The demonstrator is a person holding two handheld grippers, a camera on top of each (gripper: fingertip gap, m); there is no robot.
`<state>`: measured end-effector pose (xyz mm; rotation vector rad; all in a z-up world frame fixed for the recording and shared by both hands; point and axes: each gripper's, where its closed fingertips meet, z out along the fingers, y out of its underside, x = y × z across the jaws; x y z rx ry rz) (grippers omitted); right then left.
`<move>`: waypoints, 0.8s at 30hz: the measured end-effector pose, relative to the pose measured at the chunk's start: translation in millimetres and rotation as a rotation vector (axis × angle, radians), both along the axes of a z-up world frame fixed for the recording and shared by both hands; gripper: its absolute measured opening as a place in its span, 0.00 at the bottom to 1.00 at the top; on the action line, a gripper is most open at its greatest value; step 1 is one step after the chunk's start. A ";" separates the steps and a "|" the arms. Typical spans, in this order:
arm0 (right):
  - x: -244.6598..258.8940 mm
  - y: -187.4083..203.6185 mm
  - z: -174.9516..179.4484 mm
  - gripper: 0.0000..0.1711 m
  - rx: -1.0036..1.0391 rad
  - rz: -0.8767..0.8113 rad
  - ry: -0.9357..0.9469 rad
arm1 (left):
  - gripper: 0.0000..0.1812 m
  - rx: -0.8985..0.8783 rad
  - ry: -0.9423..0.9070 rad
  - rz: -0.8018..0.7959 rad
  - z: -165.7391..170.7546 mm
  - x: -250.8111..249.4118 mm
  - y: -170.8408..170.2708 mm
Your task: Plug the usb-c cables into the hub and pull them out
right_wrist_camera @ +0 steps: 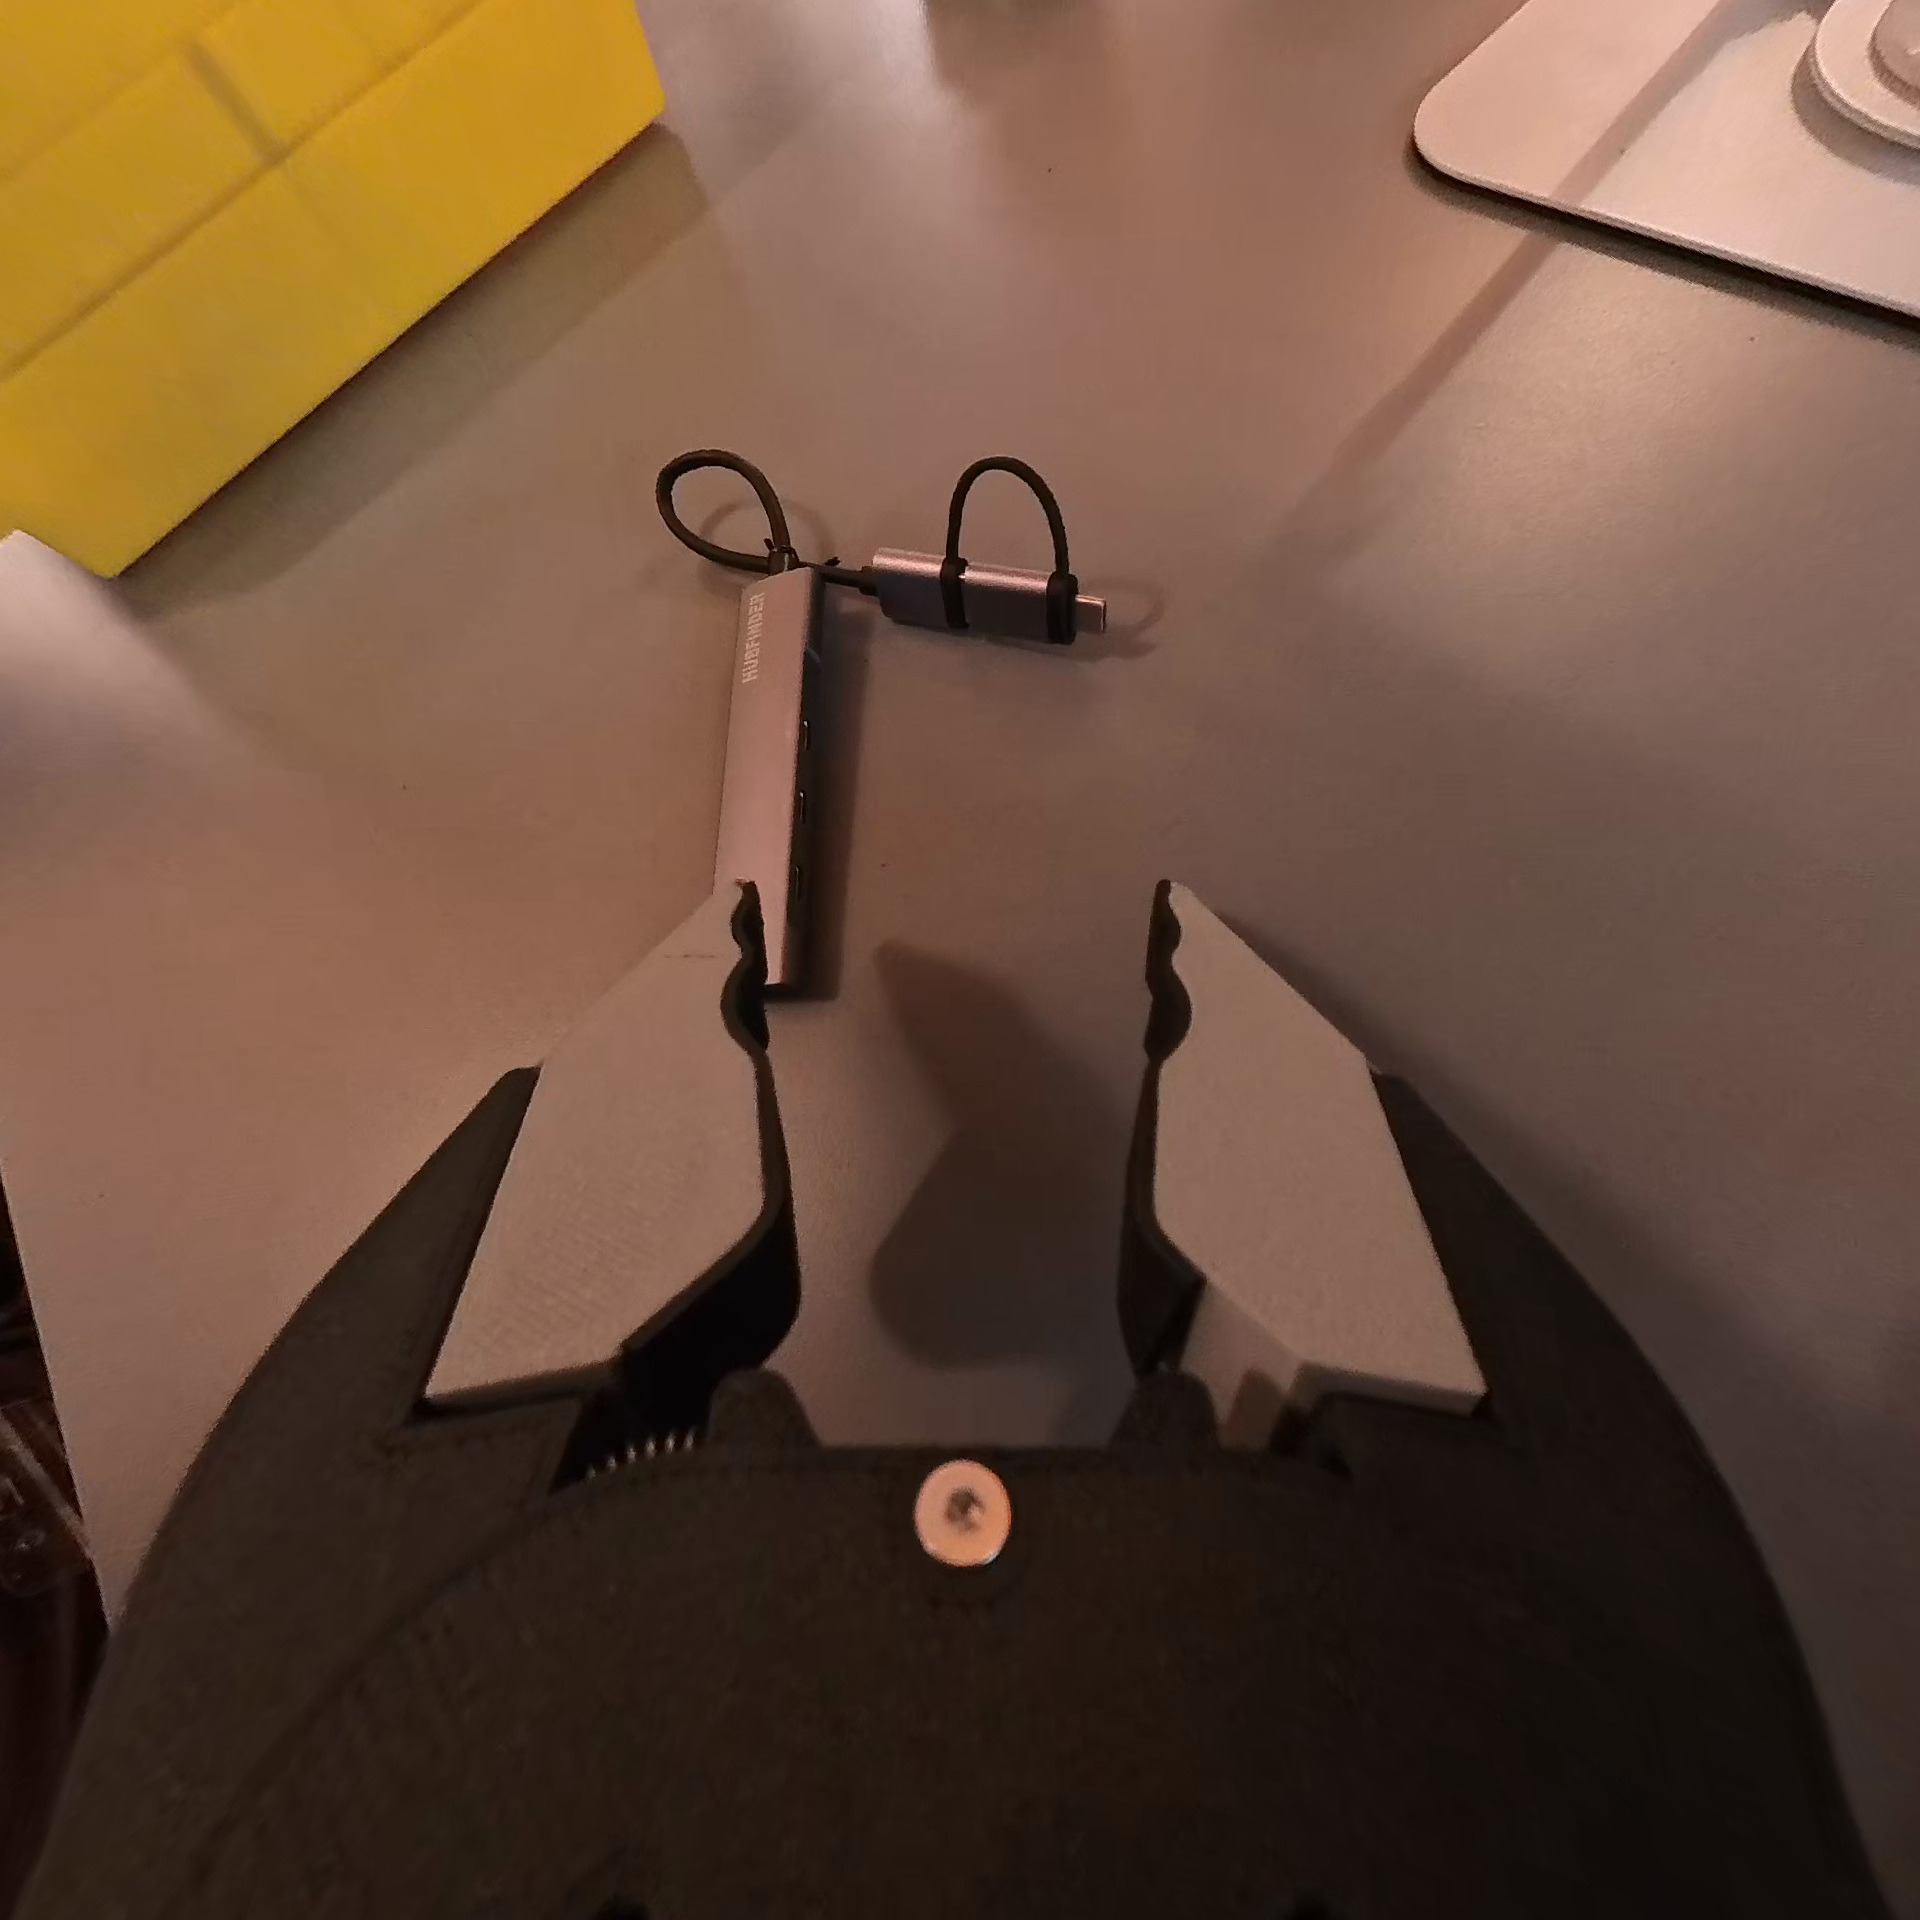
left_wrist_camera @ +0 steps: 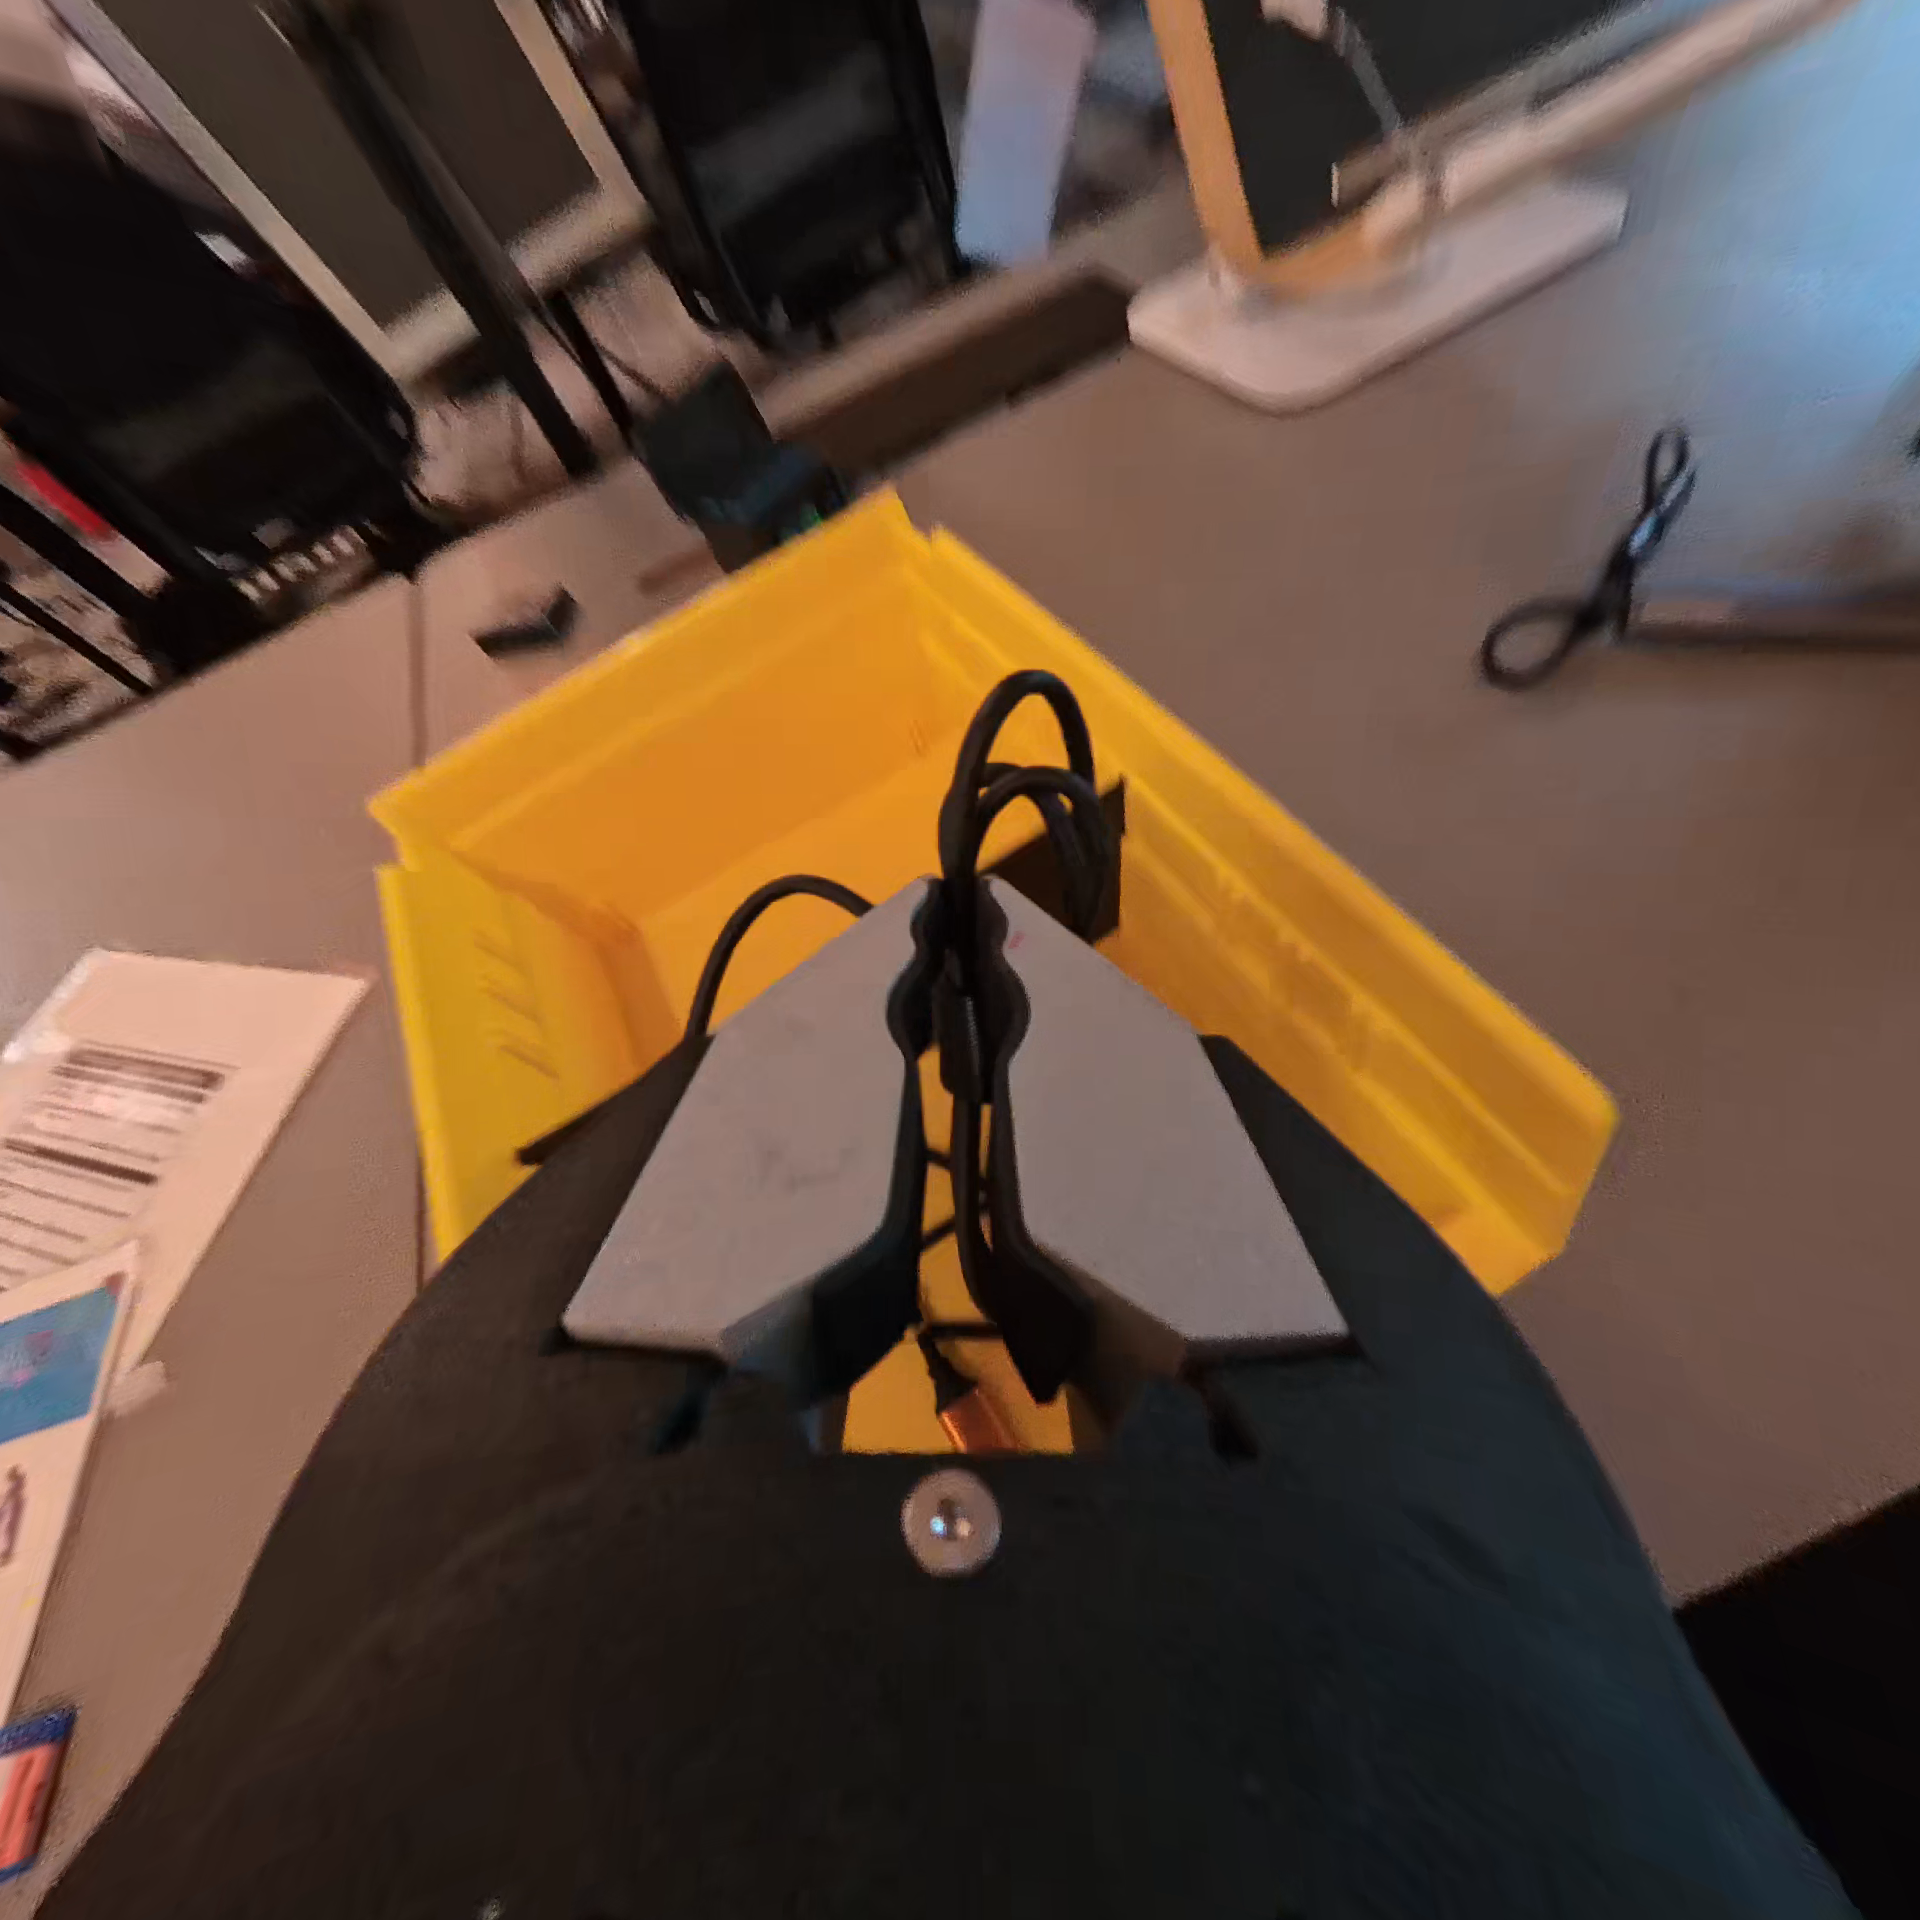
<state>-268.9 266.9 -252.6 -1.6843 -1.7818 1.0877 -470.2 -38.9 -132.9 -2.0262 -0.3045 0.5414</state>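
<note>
My left gripper [left_wrist_camera: 958, 904] is shut on a coiled black usb-c cable [left_wrist_camera: 1023, 774] and holds it above the open yellow bin [left_wrist_camera: 1299, 997]. The cable's loops stick up past the fingertips; its lower part hangs between the fingers. My right gripper [right_wrist_camera: 954, 904] is open and empty, low over the grey table. The grey usb hub [right_wrist_camera: 774, 769] lies on the table in front of it, its near end right by the left fingertip [right_wrist_camera: 717, 935]. The hub's short black lead loops to a grey plug [right_wrist_camera: 987, 594] lying to the right.
Another bundled black cable [left_wrist_camera: 1590, 582] lies on the table at the right. Papers [left_wrist_camera: 125, 1122] lie left of the bin. A white monitor stand base [left_wrist_camera: 1382, 301] [right_wrist_camera: 1662, 156] sits at the back right. The yellow bin's side [right_wrist_camera: 260, 239] shows top left in the right wrist view.
</note>
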 end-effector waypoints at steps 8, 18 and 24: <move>0.3 -1.6 2.7 0.42 0.026 0.008 0.023 | 0.01 0.447 0.061 -0.188 97.2 53.3 -2.4; 1.7 -40.6 54.2 0.40 0.019 0.193 0.314 | 0.01 0.516 -0.173 -0.647 99.6 157.2 67.4; 13.3 -98.2 72.1 0.47 -0.115 0.436 0.403 | 0.01 0.483 -0.298 -0.697 69.0 201.4 132.6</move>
